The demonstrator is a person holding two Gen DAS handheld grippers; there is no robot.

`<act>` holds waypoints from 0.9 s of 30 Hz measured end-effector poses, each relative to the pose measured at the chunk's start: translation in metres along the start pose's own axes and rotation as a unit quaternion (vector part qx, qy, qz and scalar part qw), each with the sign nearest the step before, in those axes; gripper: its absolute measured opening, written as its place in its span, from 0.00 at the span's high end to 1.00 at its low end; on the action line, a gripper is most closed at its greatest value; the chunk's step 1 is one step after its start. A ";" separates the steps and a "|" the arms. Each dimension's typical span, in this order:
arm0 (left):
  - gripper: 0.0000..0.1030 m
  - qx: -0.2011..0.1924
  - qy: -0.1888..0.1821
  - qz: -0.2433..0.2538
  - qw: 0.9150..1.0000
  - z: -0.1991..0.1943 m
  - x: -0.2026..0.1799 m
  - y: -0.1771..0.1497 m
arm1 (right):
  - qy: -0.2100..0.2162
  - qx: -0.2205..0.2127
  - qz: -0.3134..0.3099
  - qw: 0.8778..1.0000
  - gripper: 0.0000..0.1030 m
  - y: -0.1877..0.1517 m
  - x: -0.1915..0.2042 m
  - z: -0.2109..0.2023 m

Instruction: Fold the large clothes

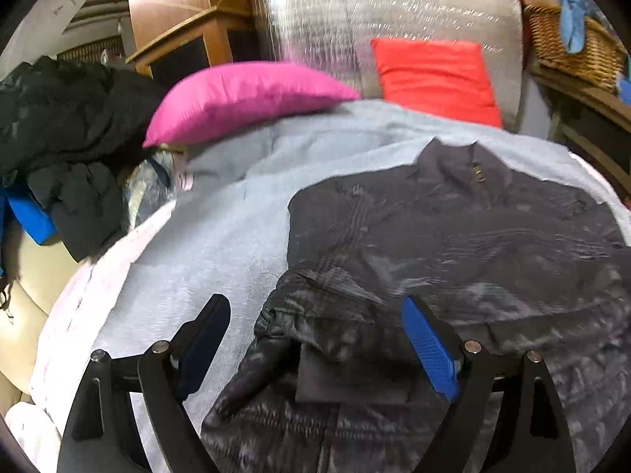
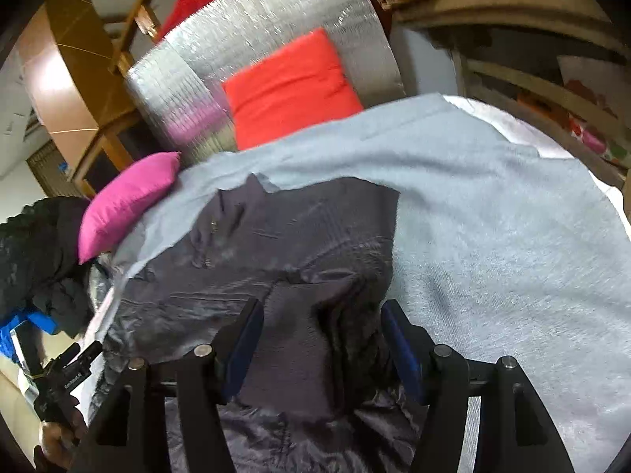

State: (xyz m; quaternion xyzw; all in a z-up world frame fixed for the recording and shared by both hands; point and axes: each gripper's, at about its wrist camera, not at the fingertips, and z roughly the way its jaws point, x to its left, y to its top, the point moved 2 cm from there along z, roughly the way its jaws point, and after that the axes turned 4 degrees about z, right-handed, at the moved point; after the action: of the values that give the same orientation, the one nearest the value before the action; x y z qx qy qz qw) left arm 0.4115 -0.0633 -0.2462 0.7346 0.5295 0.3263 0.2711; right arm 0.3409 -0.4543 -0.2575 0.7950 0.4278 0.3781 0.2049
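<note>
A dark grey quilted jacket [image 1: 453,232] lies spread on a light blue-grey blanket [image 1: 221,236], collar toward the pillows. My left gripper [image 1: 315,315] is open above the jacket's left sleeve and lower edge, holding nothing. In the right wrist view the jacket [image 2: 276,244] lies with its right sleeve folded over the front. My right gripper [image 2: 319,323] is open with its fingers on either side of that sleeve fold, not closed on it. The blanket [image 2: 493,216] stretches away to the right.
A pink pillow [image 1: 240,98] and a red pillow [image 1: 434,79] lean against a silver padded headboard [image 1: 355,12]. A heap of dark clothes [image 1: 59,138] sits at the left. A wicker basket [image 1: 572,43] stands on shelves at the right. The other hand-held gripper [image 2: 59,386] shows at lower left.
</note>
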 end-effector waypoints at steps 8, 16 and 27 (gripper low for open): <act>0.13 -0.046 0.011 0.013 0.999 -0.036 -0.001 -0.003 | 0.032 0.006 -0.028 0.999 0.36 -0.012 0.026 -0.013; 0.13 -0.042 0.015 0.010 0.999 -0.031 -0.001 -0.004 | 0.038 -0.003 -0.074 0.997 0.39 -0.026 0.060 -0.003; 0.13 -0.021 -0.001 0.024 0.999 -0.002 -0.027 0.006 | 0.051 0.034 -0.071 0.996 0.39 -0.032 0.071 0.030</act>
State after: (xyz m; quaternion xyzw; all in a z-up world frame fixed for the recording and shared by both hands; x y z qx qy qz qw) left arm 0.4074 -0.0911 -0.2462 0.7413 0.5048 0.3433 0.2790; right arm 0.3723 -0.3776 -0.2671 0.7491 0.5056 0.3875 0.1820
